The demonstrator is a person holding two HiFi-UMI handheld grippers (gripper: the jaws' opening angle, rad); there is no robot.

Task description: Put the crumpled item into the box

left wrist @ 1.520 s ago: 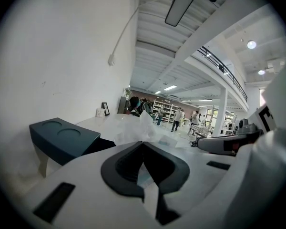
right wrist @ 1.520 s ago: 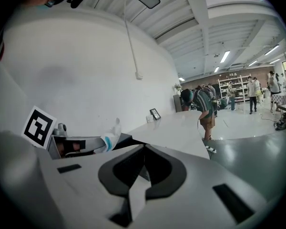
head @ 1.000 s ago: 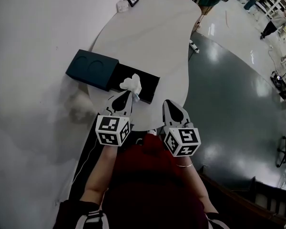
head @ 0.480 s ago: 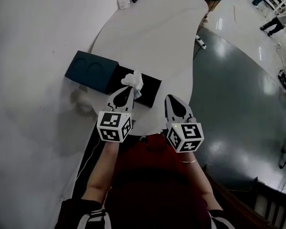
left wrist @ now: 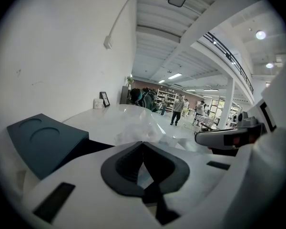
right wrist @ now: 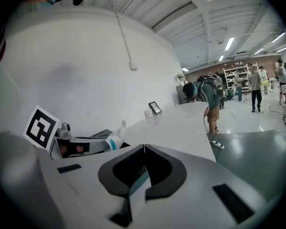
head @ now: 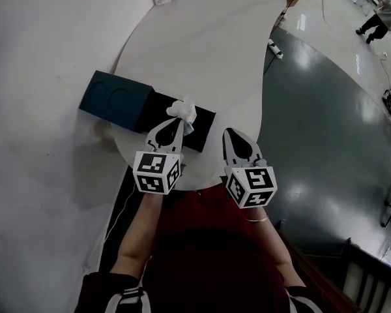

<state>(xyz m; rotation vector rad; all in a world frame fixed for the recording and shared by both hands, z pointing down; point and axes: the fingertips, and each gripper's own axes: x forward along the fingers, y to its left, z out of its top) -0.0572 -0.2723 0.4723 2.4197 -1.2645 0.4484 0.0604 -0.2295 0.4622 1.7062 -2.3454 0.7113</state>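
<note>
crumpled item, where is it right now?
Head view, left of centre: the crumpled item is pinched at the tip of the left gripper, over the open black box beside the dark teal lid, near the front edge of the table.

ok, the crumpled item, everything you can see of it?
The crumpled item is a small white wad, thin and wrinkly like tissue or film, with a teal patch seen from the right gripper view. The left gripper pinches it at its jaw tips; it sticks out beyond them over the black open part of the box. Whether it touches the box can't be told.
</note>
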